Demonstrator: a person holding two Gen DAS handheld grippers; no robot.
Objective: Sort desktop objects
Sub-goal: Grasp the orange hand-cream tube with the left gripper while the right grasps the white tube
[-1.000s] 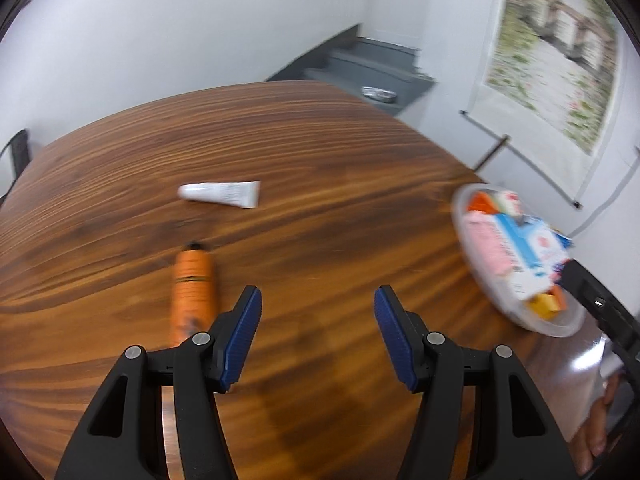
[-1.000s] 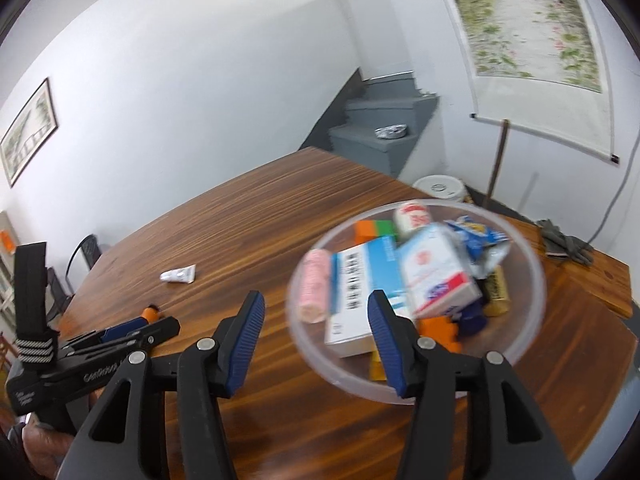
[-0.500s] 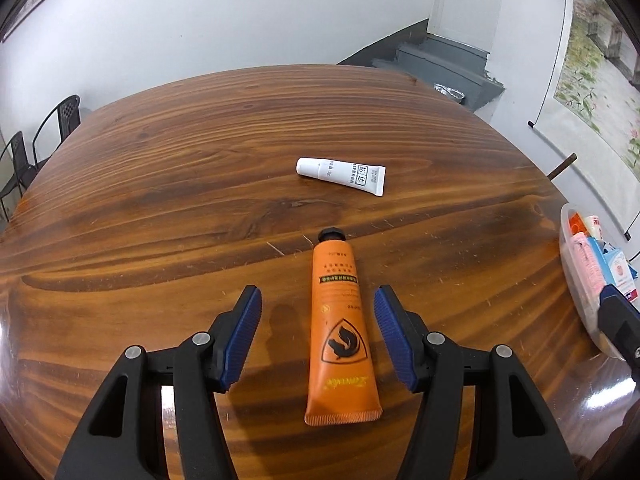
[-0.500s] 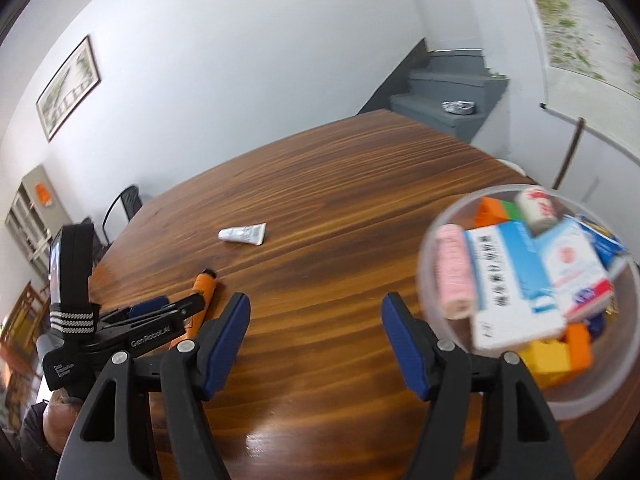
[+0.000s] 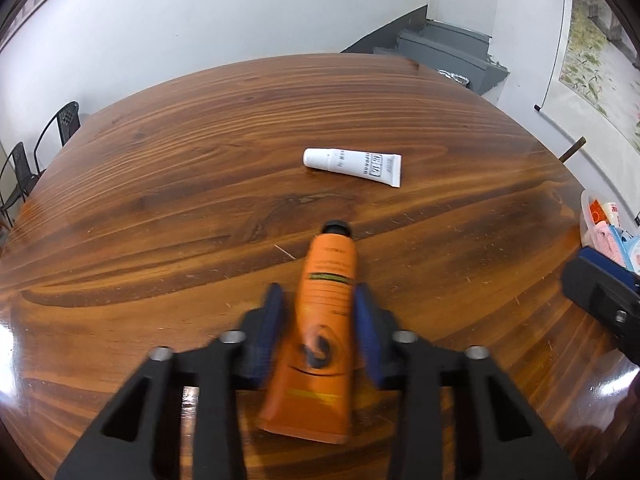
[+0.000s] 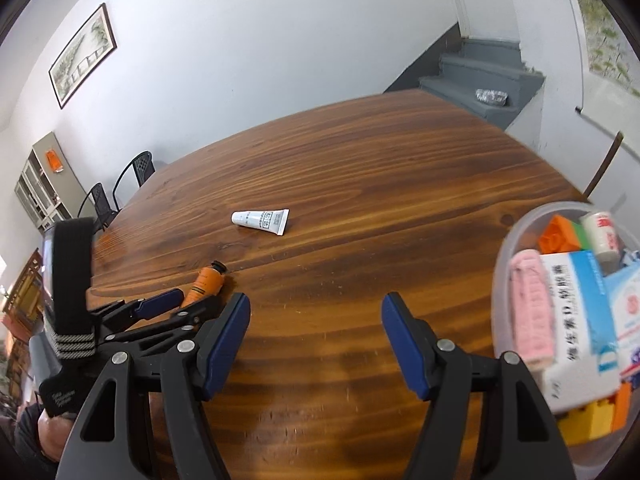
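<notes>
An orange tube (image 5: 328, 300) with a black cap lies on the wooden table (image 5: 180, 200), cap pointing away from me. My left gripper (image 5: 318, 294) is closing on it, its blue pads against both sides of the tube's body; the right wrist view shows the same grip (image 6: 192, 300) on the orange tube (image 6: 206, 282). Farther back lies a white tube (image 5: 352, 166), also seen from the right (image 6: 261, 220). My right gripper (image 6: 315, 304) hovers open over bare wood, nothing between its fingers. A clear bowl (image 6: 500, 264) sits to its right, filled with boxes and blocks.
The bowl (image 5: 586, 204) sits at the table's right edge. Inside it are a pink roll (image 6: 532, 304), a blue-and-white box (image 6: 576, 320) and orange and yellow blocks. Black chairs (image 6: 136, 172) stand beyond the far left edge. Grey stairs (image 6: 480, 76) rise behind the table.
My left gripper's jaws have come together onto the orange tube, which was lying loose between them. My right gripper has swung left, away from the bowl, and stands wider.
</notes>
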